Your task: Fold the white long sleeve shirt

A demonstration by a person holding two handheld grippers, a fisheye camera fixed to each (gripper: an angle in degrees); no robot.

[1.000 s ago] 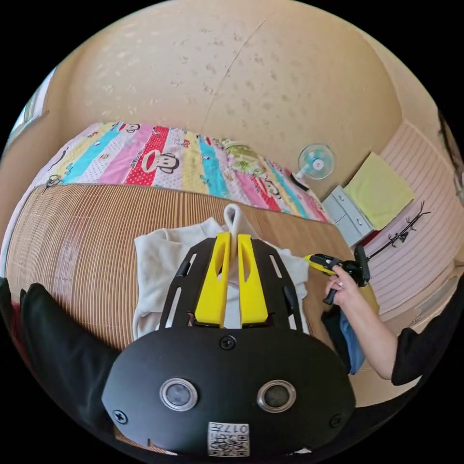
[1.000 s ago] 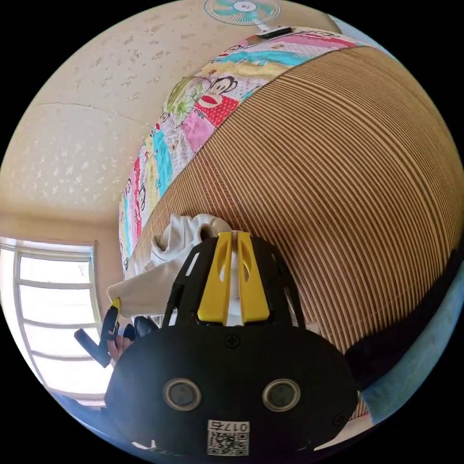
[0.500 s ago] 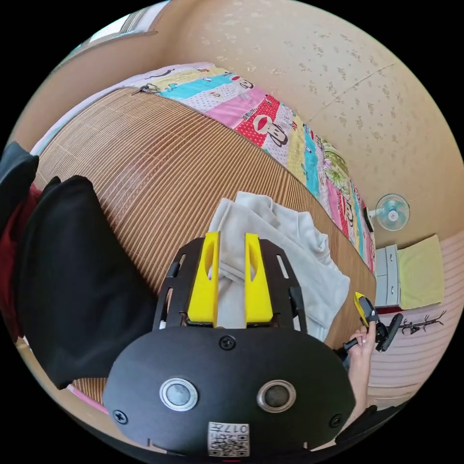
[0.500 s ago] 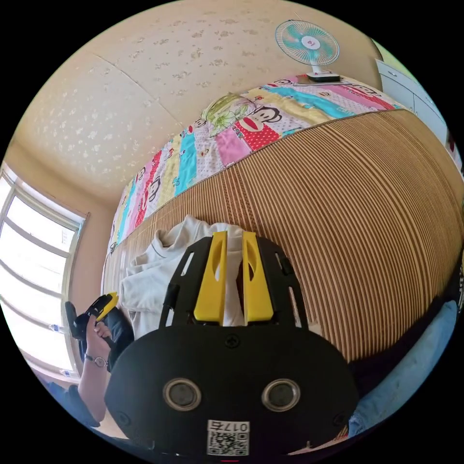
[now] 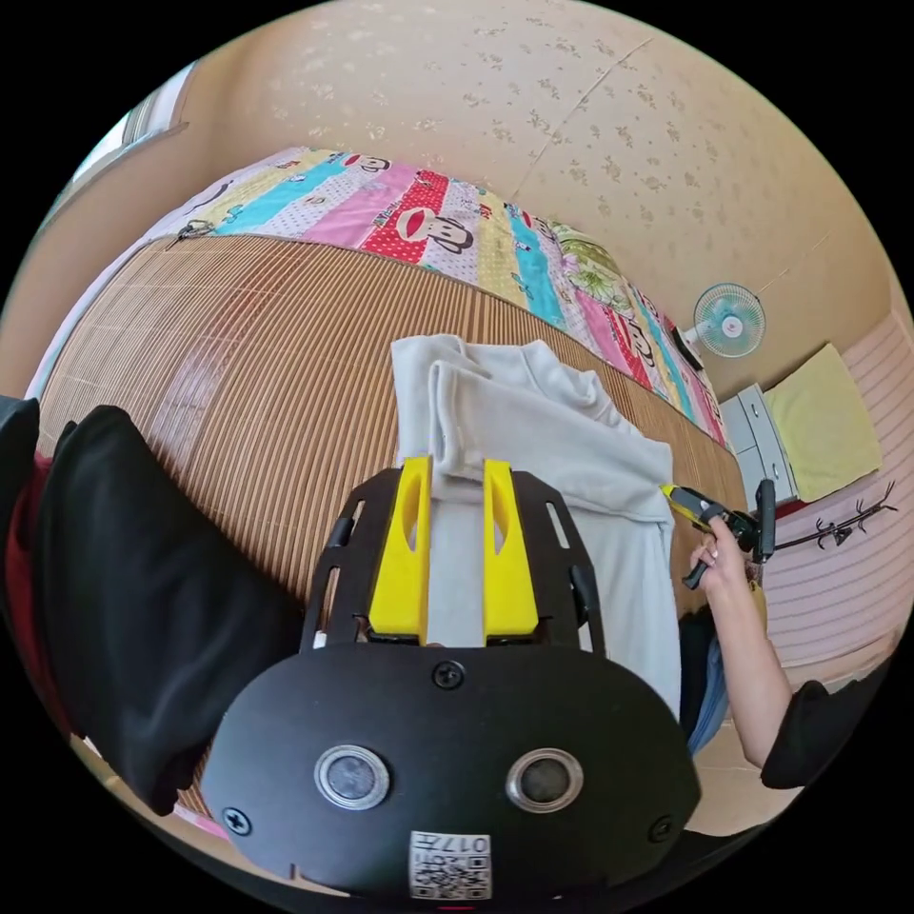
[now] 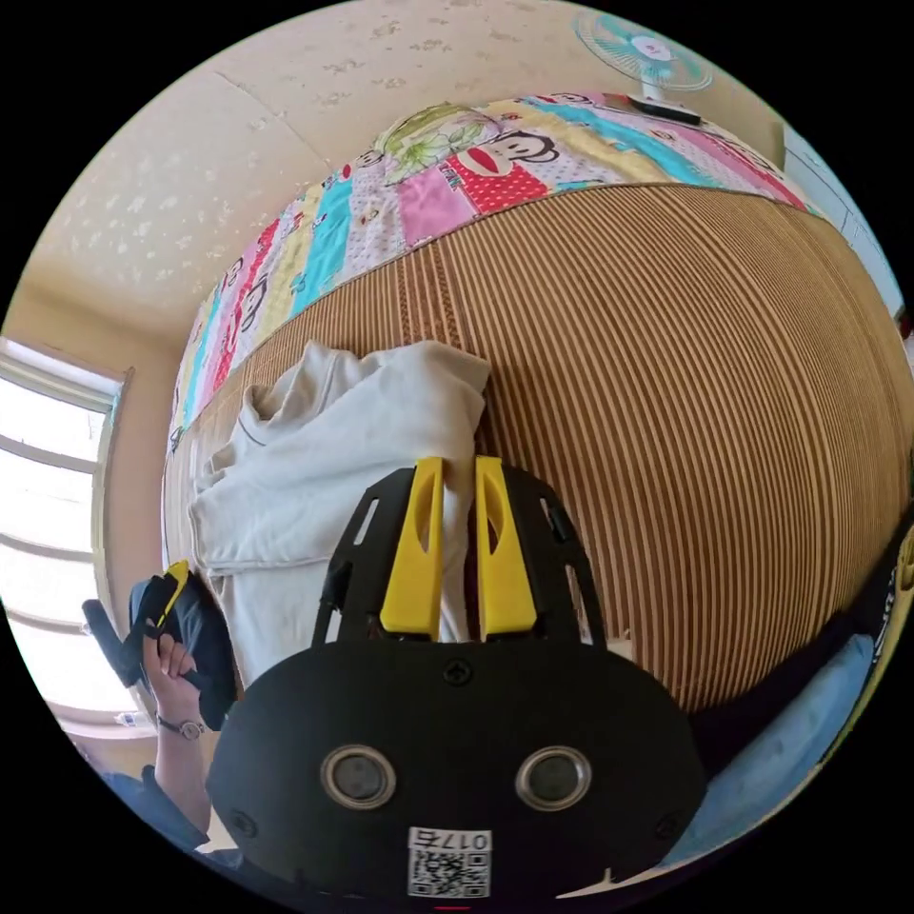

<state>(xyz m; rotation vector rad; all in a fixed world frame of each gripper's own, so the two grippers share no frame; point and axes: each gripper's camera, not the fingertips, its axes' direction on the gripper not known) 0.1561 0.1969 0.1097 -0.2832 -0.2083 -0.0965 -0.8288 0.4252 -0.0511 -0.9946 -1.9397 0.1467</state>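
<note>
Far left in the left gripper view: a heap of black cloth (image 5: pixel 143 590) on the striped brown bamboo mat (image 5: pixel 257 343). Mid-frame, the white long sleeve shirt (image 5: pixel 533 447), spread lengthwise on that mat, one sleeve already laid across the body, collar at the far end. Left gripper (image 5: pixel 455 476) poised at the shirt's near edge, yellow jaws narrowly parted, cloth visible in the gap, no grip evident. Further right, a hand (image 5: pixel 714 557) with the right gripper (image 5: pixel 681 497) at the shirt's other side.

Right gripper view: the left gripper (image 6: pixel 171 581) at far left, state unclear. Right gripper here with narrowly parted jaws over the shirt's edge, no pinch evident.

Judged: sleeve fold partly done; other sleeve and crosswise body folds left.
</note>
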